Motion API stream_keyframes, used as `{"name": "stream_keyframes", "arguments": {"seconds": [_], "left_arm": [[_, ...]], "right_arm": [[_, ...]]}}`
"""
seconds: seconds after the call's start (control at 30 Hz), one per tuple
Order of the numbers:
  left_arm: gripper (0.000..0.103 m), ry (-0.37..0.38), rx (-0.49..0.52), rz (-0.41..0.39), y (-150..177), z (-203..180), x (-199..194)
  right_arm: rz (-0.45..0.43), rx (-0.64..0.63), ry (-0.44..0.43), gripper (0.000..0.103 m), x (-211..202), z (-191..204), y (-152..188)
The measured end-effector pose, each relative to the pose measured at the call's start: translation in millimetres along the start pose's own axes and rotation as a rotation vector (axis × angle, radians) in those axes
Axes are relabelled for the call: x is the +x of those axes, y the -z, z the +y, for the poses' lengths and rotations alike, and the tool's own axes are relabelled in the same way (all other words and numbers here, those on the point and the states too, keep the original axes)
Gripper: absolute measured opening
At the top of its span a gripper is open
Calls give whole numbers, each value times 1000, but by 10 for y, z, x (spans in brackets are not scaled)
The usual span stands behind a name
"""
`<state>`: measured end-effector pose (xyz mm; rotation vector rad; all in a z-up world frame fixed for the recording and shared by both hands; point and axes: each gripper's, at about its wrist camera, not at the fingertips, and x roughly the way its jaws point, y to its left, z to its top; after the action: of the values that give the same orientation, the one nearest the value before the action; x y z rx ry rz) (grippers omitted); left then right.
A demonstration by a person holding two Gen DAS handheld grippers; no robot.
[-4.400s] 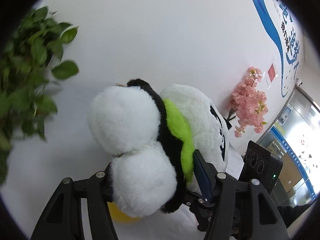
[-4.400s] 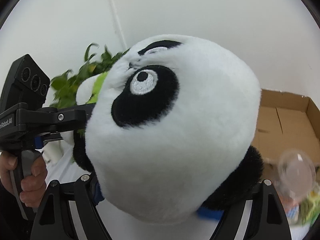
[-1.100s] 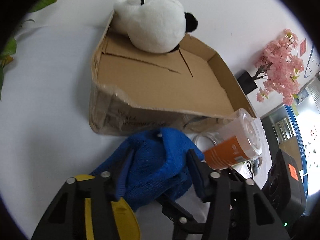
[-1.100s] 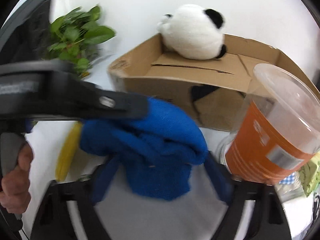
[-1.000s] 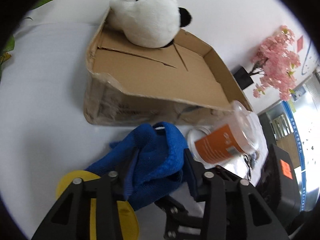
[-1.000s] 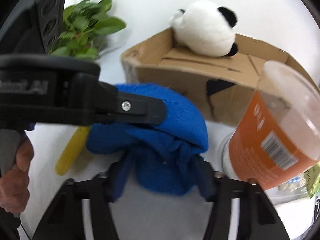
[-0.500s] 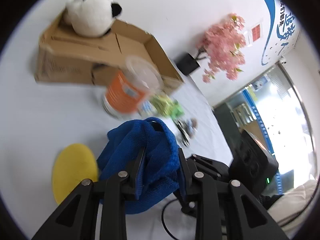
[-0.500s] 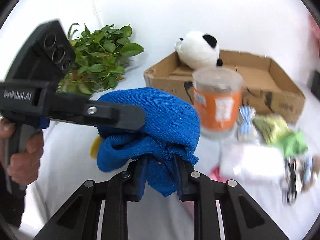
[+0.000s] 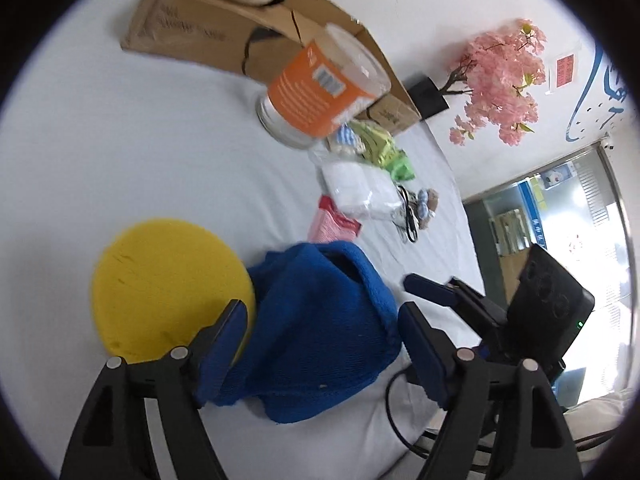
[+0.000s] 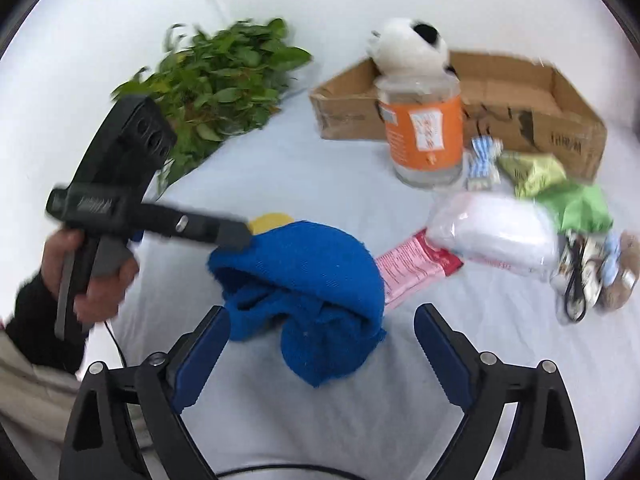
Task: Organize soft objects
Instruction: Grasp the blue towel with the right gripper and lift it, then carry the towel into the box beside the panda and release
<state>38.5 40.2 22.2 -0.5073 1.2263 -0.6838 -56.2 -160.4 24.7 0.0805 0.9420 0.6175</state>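
Note:
A crumpled blue towel lies on the white table, also in the right wrist view. My left gripper is open with its fingers either side of the towel. My right gripper is open just in front of the towel, not touching it. A yellow round sponge lies beside the towel. A plush panda sits in the far corner of a cardboard box.
An orange-labelled clear jar stands before the box. Packets, a white wipes pack, a pink sachet and small items lie to the right. A green plant stands far left, a pink blossom tree far right.
Both grippers have let go of the blue towel and opened wide. It now rests on the table by the yellow sponge. Both cameras have pulled back from the box.

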Motion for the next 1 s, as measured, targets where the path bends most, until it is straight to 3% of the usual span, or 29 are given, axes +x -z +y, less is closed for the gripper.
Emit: {"name": "stream_keyframes", "arguments": {"seconds": [0.07,0.2,0.27,0.33,0.5,0.63,1.0], "left_arm": [[77,37,-27,23,15,20,127],[75,24,11,32,78,-31,200],[65,21,35,36,104,-63,183],[48,37,45,46,120,-90,189],[41,-2,113,7,164,-271,98],[41,-17,181,-57,157,-442,-114],[41,15,368,-264,-138,-919,-672]], "right_arm": [[63,66,-14,93,178,-51,1],[144,85,-20,84,451,0,93],[146,46,35,80,522,84,142],[151,16,62,63,563,163,154],[123,-1,53,35,558,286,100],[48,-51,69,27,371,449,26],[-235,-145,125,25,-233,655,-401]]}}
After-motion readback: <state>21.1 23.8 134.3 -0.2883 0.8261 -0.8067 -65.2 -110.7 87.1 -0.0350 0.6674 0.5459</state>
